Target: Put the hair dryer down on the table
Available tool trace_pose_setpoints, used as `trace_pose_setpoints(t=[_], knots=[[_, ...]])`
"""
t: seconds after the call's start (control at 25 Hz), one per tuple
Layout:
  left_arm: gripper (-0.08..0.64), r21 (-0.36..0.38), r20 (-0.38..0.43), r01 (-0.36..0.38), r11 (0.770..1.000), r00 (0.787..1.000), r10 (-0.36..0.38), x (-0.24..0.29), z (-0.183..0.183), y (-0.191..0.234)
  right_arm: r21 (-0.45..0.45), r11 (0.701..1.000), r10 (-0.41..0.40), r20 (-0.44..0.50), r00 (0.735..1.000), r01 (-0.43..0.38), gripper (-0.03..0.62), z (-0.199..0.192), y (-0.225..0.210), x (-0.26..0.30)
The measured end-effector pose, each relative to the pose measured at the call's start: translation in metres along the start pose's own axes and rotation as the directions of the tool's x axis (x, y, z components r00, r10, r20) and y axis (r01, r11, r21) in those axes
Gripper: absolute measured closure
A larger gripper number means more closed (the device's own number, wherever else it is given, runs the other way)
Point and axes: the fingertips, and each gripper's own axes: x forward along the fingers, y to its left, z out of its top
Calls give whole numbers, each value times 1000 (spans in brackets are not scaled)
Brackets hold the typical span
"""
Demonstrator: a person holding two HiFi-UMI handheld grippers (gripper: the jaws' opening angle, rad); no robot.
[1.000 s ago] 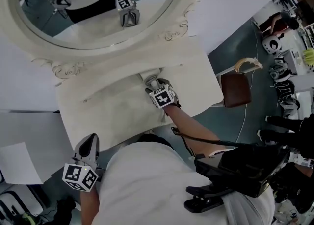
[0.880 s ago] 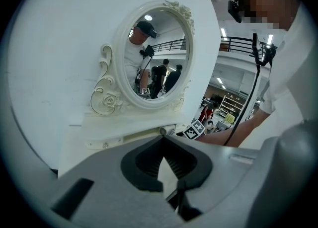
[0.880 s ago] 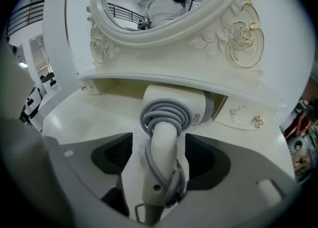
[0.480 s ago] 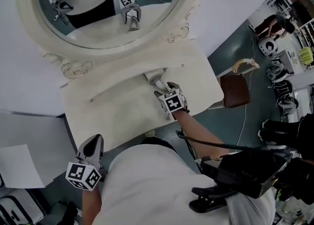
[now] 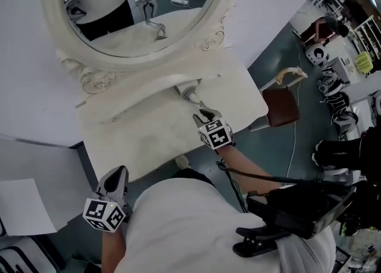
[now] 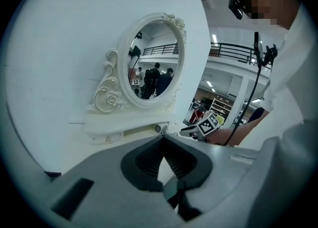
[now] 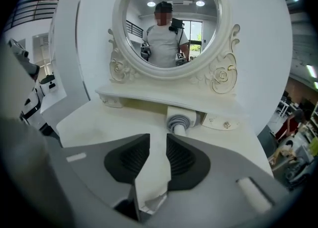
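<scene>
The white hair dryer (image 5: 189,91) lies on the white dressing table (image 5: 149,138), its grey ribbed end (image 7: 179,121) close under the mirror's shelf. My right gripper (image 5: 205,113) hovers just in front of it, apart from it. Its jaws (image 7: 158,137) have just been closing and stand a little apart with nothing between them, only the tabletop showing through. My left gripper (image 5: 114,173) hangs off the table's near left corner, its tips (image 6: 163,136) meeting, holding nothing. In the left gripper view the dryer (image 6: 160,128) shows small at the mirror's foot.
An ornate oval mirror (image 5: 137,4) stands at the table's back. A brown chair (image 5: 280,106) with a curved handle stands right of the table. A grey panel and white sheet (image 5: 24,200) lie at the left. Cluttered benches fill the far right.
My right gripper has drawn back from the hair dryer toward me and lifted, leaving the dryer lying on the table. Its jaws have narrowed. The left gripper shifted slightly.
</scene>
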Motion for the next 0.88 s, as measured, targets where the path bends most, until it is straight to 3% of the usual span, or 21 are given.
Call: trace_pose_setpoints(t=[0.2, 0.48, 0.88], knots=[[561, 12, -3, 29, 1000, 1000, -29, -22, -12, -6, -3, 997, 77, 32, 996, -77, 585, 1, 56, -33], [561, 30, -29, 64, 997, 998, -64, -52, -37, -16, -36, 980, 197, 38, 980, -196, 591, -4, 141, -74], [561, 69, -79, 139, 988, 988, -134, -86, -86, -47, -91, 961, 267, 53, 962, -262, 591, -32, 226, -134]])
